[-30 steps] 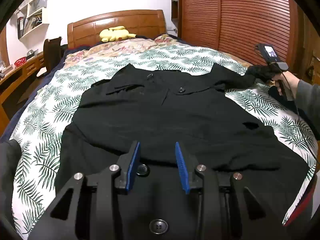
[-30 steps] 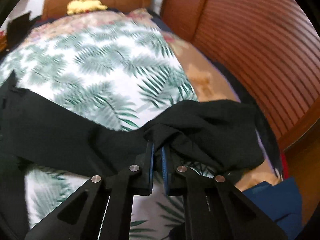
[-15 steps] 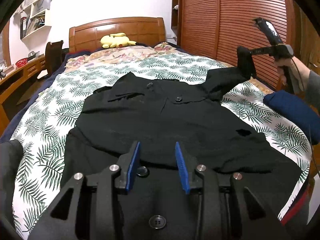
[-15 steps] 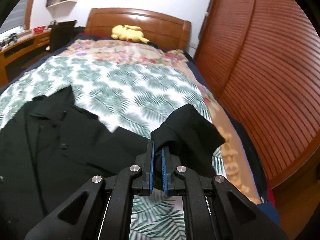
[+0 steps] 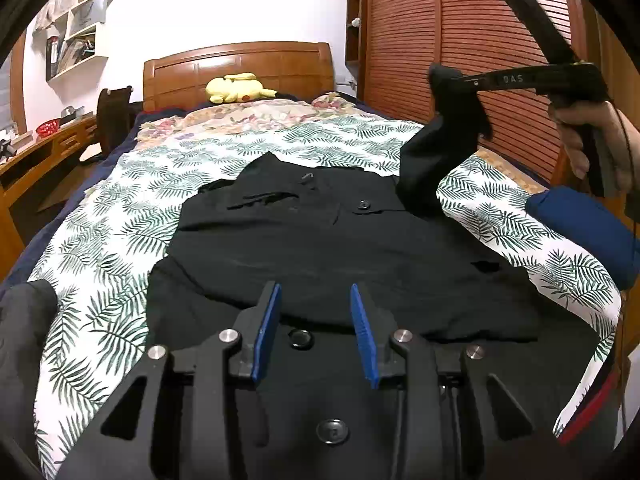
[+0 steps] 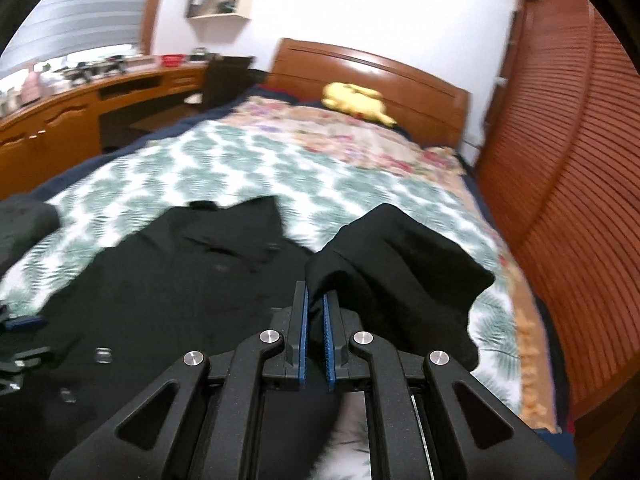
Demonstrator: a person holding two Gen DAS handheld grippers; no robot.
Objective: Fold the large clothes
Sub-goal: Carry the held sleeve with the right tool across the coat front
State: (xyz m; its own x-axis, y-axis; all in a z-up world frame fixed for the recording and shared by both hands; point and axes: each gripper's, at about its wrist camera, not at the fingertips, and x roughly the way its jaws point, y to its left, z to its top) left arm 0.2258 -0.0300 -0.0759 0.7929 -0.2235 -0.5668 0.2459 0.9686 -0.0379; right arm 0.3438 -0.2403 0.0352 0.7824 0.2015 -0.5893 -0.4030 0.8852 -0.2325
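Now, left view: our left gripper (image 5: 316,328) spread, empty, over the coat (image 5: 320,248) hem on the bed (image 5: 120,208). Right view: right gripper (image 6: 315,320) pinches the sleeve (image 6: 400,264), lifted ahead of the fingers. Step: folding sleeve inward. Next we likely lay it across the chest.

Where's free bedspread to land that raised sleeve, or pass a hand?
Bare leaf-print bedspread lies between the black coat collar and the floral quilt. A strip also runs along the coat's left edge. Crowded: the right edge, with the blue bundle and the sleeve lifted by the right gripper.
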